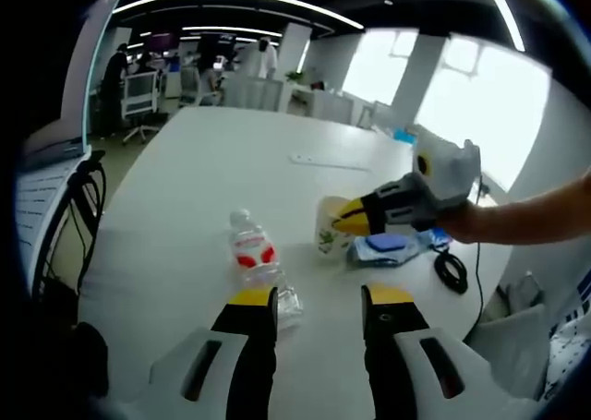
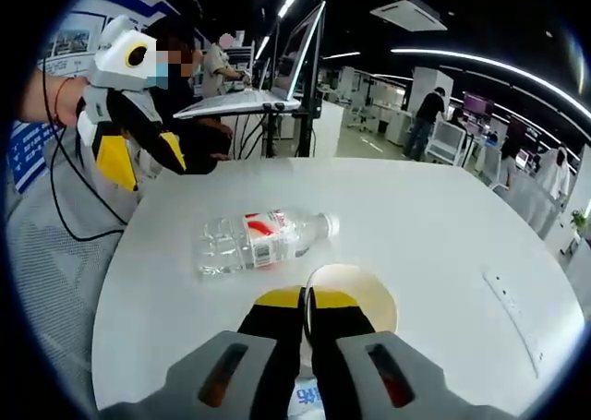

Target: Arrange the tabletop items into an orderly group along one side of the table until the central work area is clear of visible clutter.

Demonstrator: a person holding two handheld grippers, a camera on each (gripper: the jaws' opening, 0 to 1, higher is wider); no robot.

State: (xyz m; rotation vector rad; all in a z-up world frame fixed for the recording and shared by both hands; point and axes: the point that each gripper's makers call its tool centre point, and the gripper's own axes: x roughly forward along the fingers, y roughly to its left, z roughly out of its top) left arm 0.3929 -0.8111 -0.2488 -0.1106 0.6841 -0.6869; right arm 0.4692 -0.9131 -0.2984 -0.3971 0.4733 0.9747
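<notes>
On the white surface (image 1: 212,171) a clear water bottle (image 2: 263,241) with a red label lies on its side, well in from the edges. Just beside it stands a paper cup (image 2: 355,291), near the edge where a blue packet (image 1: 386,246) and a black cable (image 1: 451,270) lie. The right gripper (image 2: 307,300) has its jaws pinched on the cup's rim. The left gripper (image 1: 319,302) hangs over the bottle's base, jaws parted wide, holding nothing.
</notes>
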